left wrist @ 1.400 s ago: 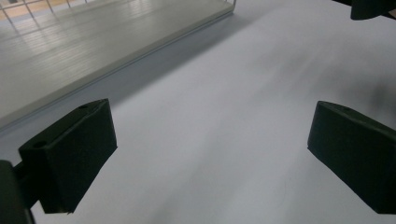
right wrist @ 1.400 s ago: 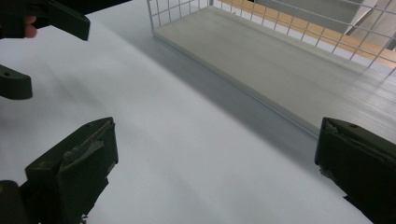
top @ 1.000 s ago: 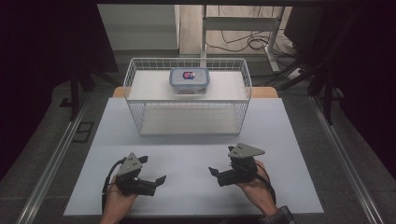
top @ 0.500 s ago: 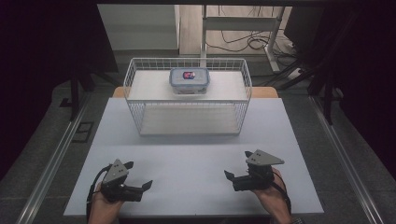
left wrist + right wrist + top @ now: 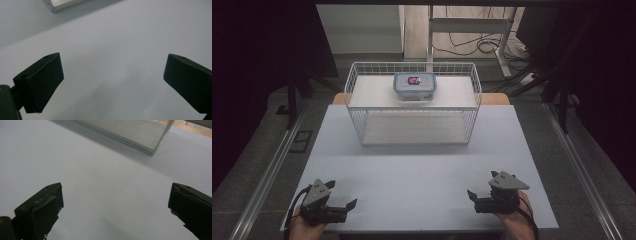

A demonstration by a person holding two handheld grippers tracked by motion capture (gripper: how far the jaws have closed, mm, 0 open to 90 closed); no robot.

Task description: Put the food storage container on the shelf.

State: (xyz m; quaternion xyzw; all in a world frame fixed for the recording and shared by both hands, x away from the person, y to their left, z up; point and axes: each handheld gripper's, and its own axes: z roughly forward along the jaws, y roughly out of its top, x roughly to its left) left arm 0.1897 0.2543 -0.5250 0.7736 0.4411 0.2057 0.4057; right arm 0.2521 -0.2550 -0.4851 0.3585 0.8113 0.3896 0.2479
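Left gripper (image 5: 348, 205): at 7 o'clock on the white table (image 5: 422, 170); jaws spread wide, nothing between them.
Lidded container (image 5: 414, 86): at 12 o'clock, inside the wire basket (image 5: 362, 125), well apart from both grippers.
Right gripper (image 5: 471, 195): at 5 o'clock; jaws spread, empty.

white table (image 5: 422, 170) sits mid-room on a grey floor (image 5: 257, 165), lit from above, surroundings dark. metal rails (image 5: 272, 165) run along the floor on both sides of the table. beyond the table's far edge, a pale wall panel (image 5: 362, 27) and a white metal desk frame (image 5: 472, 27), with black cables (image 5: 482, 47) on the floor under it. dark stand legs (image 5: 292, 95) left of the table.
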